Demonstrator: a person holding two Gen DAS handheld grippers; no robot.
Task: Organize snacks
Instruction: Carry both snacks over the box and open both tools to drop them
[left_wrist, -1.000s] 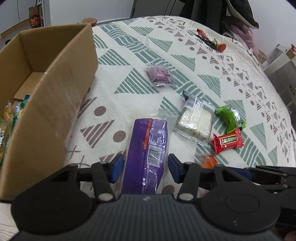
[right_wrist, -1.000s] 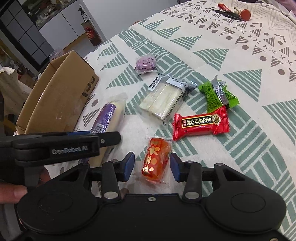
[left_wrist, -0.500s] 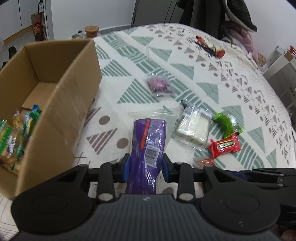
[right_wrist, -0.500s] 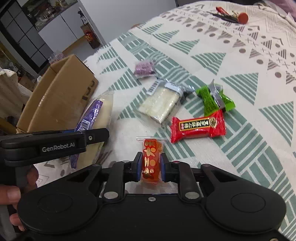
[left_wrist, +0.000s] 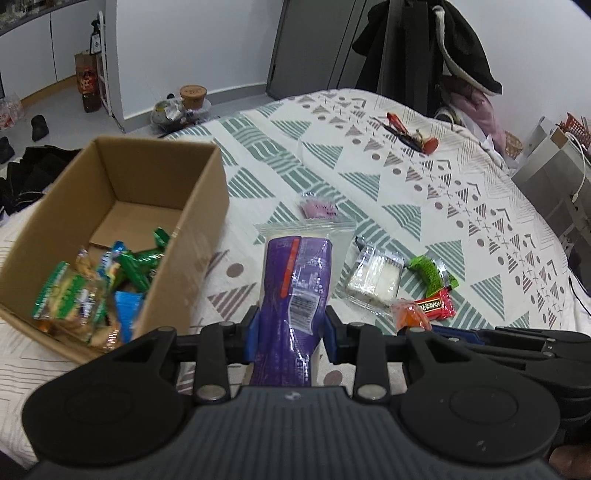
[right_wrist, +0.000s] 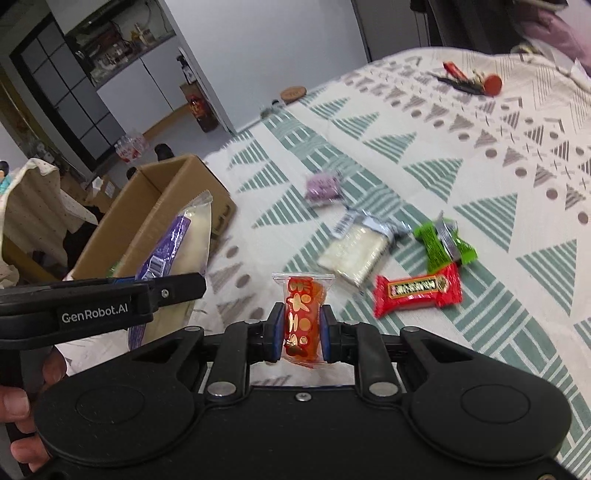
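My left gripper (left_wrist: 290, 334) is shut on a long purple snack packet (left_wrist: 293, 288) and holds it lifted above the patterned cloth, right of the open cardboard box (left_wrist: 207, 206). The box holds several wrapped snacks (left_wrist: 92, 295). My right gripper (right_wrist: 302, 332) is shut on a small orange snack packet (right_wrist: 301, 314), also lifted; it shows in the left wrist view (left_wrist: 410, 314). The purple packet (right_wrist: 177, 240) and box (right_wrist: 166, 199) show at left in the right wrist view.
On the cloth lie a white wafer pack (right_wrist: 356, 251), a green packet (right_wrist: 439, 243), a red bar (right_wrist: 417, 291) and a small purple packet (right_wrist: 323, 184). Red-handled tools (right_wrist: 472, 79) lie far back. The table edge drops off at left.
Both grippers closed on their packets, then lifted them off the cloth. The left gripper has risen and now looks down into the box.
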